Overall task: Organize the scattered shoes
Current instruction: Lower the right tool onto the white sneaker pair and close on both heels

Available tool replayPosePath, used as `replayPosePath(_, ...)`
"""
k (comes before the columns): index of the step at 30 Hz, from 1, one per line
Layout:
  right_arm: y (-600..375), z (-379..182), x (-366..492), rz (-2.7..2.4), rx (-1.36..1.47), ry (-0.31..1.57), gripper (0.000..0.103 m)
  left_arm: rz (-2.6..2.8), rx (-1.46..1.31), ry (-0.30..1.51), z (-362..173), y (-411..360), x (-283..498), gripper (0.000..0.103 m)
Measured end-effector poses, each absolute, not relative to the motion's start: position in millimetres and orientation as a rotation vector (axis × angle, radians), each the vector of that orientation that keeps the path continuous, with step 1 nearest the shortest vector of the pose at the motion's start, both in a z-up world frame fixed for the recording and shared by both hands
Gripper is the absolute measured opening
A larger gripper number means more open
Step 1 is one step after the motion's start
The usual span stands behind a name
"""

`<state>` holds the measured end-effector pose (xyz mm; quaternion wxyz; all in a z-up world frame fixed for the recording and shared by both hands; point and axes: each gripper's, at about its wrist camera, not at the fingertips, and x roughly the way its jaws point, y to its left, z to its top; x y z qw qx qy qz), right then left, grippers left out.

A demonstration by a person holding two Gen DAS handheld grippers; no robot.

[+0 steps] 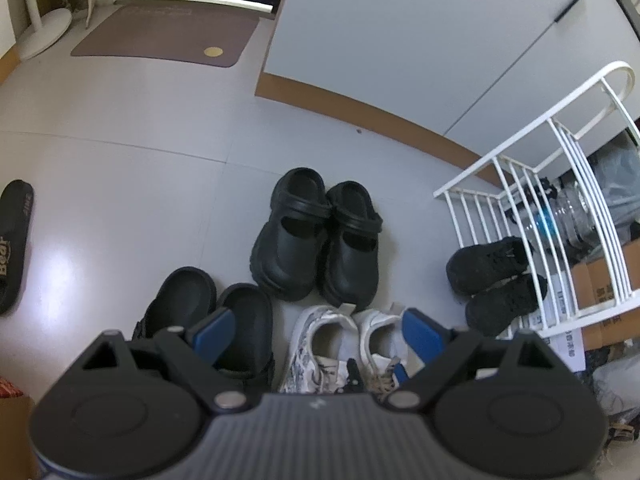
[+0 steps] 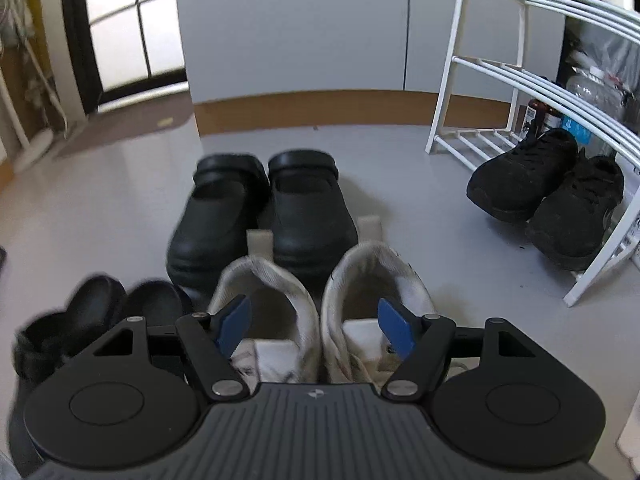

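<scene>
The white sneakers [image 2: 320, 304] are standing side by side on the floor [image 2: 420, 184] at the lower centre of the right wrist frame, heels towards the black clogs [image 2: 264, 208]. The right gripper [image 2: 316, 326] is being held over them with its fingers [image 2: 234, 326] spread, one above each shoe opening, nothing being gripped. The left gripper [image 1: 314, 332] is likewise being held open and empty, low in its frame. For a sound pickup, the two inner heel walls are probably best pinched together, so both shoes are carried as a pair.
</scene>
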<state>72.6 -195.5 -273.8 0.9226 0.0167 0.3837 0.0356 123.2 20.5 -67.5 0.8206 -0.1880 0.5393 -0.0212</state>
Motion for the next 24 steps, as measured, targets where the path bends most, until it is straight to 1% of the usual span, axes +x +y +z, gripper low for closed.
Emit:
replayPosePath(2,-198.9,-272.9,72.4,0.072,0.060,0.783,0.075,-0.052,-0.408,1.155,-68.9,19.5,123.7,0.092)
replayPosePath(5,-193.0,-271.3,72.9,0.074,0.005,0.769,0.075,-0.052,-0.411,1.158,-70.4,18.8,124.4,0.092)
replayPosePath(7,-192.4,-273.5,73.7,0.083,0.005,0.776,0.071,-0.047,-0.411,1.155,-70.3,19.3,124.3,0.092)
replayPosePath(9,-192.7,-282.2,74.5,0.096,0.001,0.814,0.054,-0.042,-0.415,1.153,-70.3,19.5,124.4,0.092)
replayPosePath(11,-195.2,-289.4,74.0,0.095,0.004,0.843,0.041,-0.040,-0.418,1.153,-70.4,18.4,124.9,0.092)
replayPosePath(14,-202.8,-295.5,70.8,0.097,0.036,0.853,0.041,-0.055,-0.413,1.160,-71.0,13.0,125.0,0.092)
replayPosePath(19,-195.2,-299.0,70.7,0.119,-0.044,0.895,0.041,-0.071,-0.411,1.168,-72.3,5.6,126.4,0.092)
replayPosePath(24,-196.3,-303.1,69.8,0.102,-0.021,0.903,0.041,-0.073,-0.411,1.168,-72.1,2.0,126.6,0.092)
